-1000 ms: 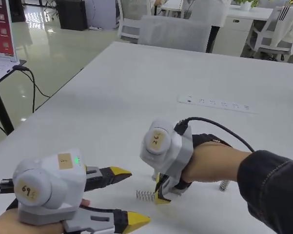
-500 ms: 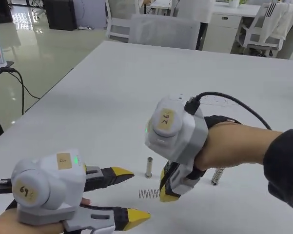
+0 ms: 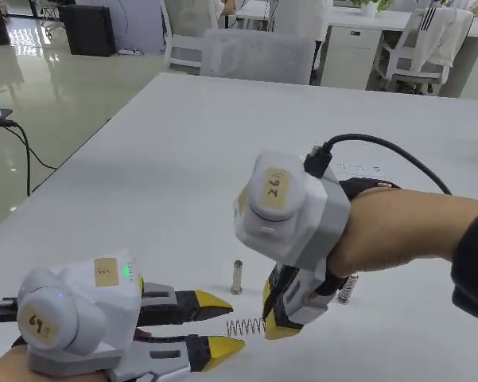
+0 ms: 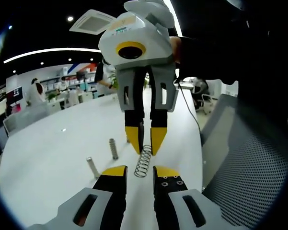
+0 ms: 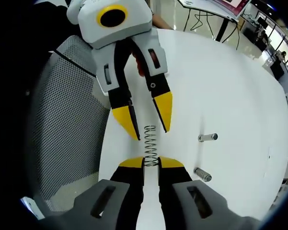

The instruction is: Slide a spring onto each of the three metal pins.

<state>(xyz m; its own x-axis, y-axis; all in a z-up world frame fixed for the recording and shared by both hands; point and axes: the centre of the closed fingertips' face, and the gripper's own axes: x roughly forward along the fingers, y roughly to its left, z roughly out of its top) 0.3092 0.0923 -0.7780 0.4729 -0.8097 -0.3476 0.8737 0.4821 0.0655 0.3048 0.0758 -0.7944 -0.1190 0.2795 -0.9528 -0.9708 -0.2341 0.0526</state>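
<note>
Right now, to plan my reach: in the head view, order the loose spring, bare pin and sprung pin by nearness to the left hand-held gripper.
1. loose spring, right at the left hand-held gripper's tips.
2. bare pin, upright just beyond the spring.
3. sprung pin, farther right, past the right hand-held gripper.

White table (image 3: 183, 159) — chairs (image 3: 258, 56) beyond

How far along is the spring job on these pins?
Done: the sprung pin already carries its spring. In hand: the right gripper pinches one end of a loose spring, and the open left gripper brackets its free end. Left: the bare pin close by needs a spring. I cannot tell the third pin's state.
</note>
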